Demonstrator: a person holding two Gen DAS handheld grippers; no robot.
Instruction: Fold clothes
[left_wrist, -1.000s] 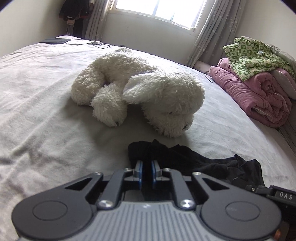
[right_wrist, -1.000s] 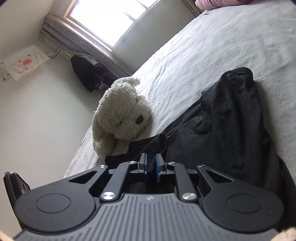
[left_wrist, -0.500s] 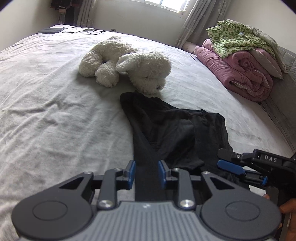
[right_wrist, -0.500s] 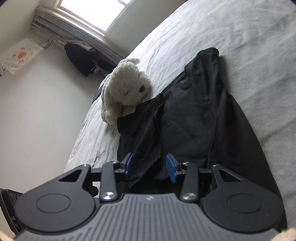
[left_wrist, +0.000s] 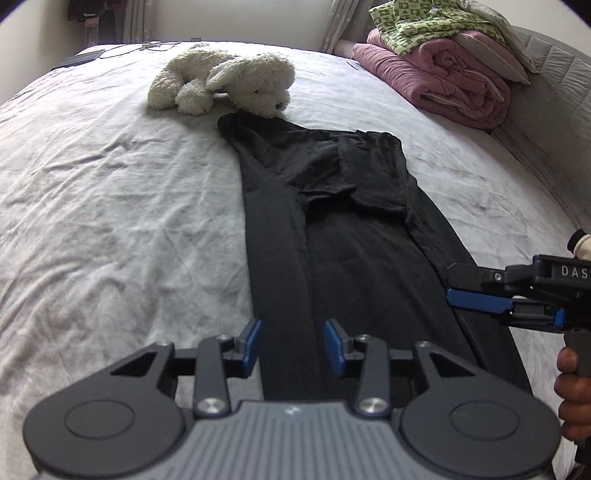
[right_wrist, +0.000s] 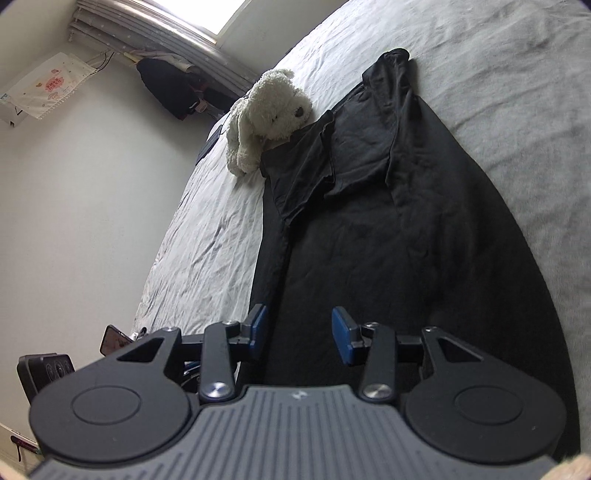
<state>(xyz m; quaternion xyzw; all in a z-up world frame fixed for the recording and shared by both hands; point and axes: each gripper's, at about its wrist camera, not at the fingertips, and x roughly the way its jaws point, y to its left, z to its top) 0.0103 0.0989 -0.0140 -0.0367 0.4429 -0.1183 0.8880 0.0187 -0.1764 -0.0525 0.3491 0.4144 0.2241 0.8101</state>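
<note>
Left wrist view: black garment (left_wrist: 343, 229) lies stretched lengthwise on the grey bed (left_wrist: 110, 206), far end touching the plush dog (left_wrist: 225, 79), near end running under the camera. Upper part folded over itself, with loose flaps across the middle. Left gripper (left_wrist: 291, 345) hangs over the garment's left strip; jaws opening, part-way apart, cloth seen between the blue pads but not pinched. Right gripper (left_wrist: 476, 291) enters from the right over the garment's right edge, a hand (left_wrist: 572, 391) on its handle; its pads are apart, nothing held. Pink and green bedding (left_wrist: 443, 62) piled at the far right, well apart.

Right wrist view: same garment (right_wrist: 399, 221) fills the centre, dog (right_wrist: 266, 114) at its far left corner. Right gripper (right_wrist: 299, 332) part-way open above the near hem, empty.

Handling, by judgement: thin, limp knit, light, no stiffness; will sag and drag on the sheet, layers may slip apart. Best taken at the two near hem corners, pinching all layers, one corner per gripper.
</note>
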